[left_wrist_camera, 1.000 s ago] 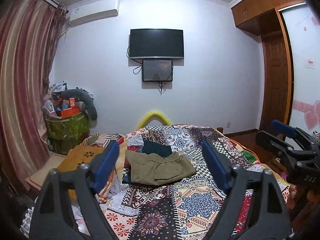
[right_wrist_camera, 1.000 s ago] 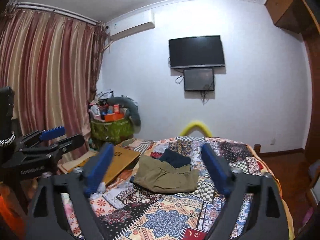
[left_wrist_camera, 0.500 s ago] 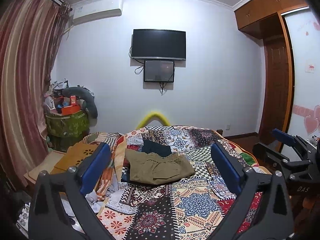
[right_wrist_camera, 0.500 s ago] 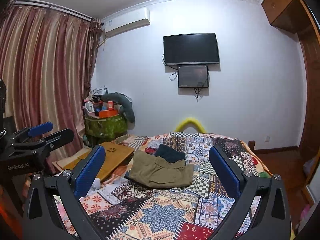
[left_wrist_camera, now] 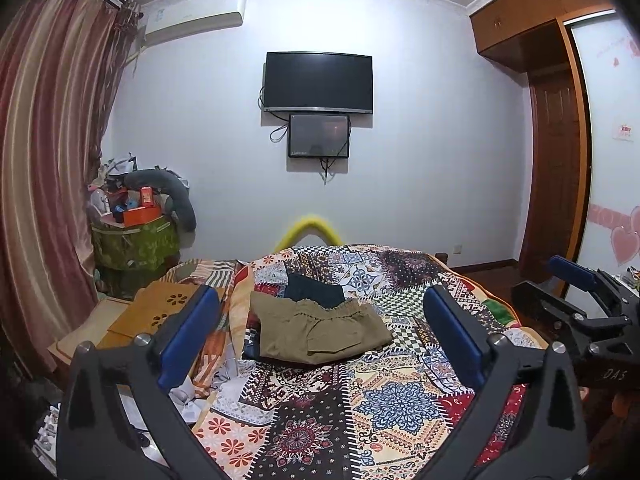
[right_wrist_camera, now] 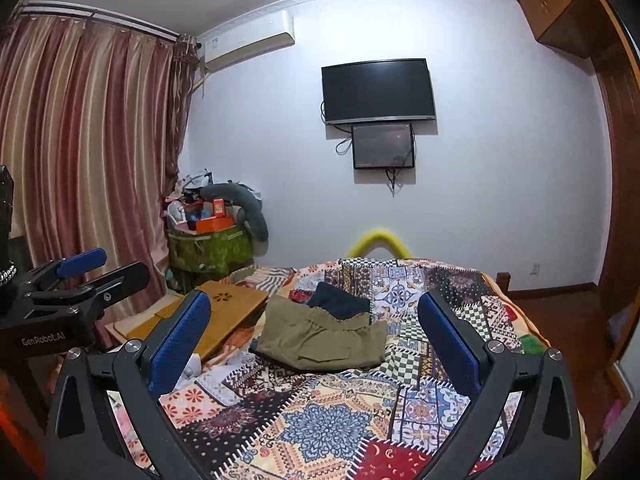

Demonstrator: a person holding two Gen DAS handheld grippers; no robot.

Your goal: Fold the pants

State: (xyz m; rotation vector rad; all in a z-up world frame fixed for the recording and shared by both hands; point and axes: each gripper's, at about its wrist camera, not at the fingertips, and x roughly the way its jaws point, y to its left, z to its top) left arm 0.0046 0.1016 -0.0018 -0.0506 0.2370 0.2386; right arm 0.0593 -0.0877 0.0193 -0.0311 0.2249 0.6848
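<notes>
The pants are seen folded on the quilt, at 12 o'clock from both grippers, a dark garment just behind. The left gripper, just opened, and the right gripper are held wide, empty.

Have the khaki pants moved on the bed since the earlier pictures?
No. The khaki pants lie folded on the same quilt patches, with the dark garment at their far edge. Neither gripper touches them.
</notes>
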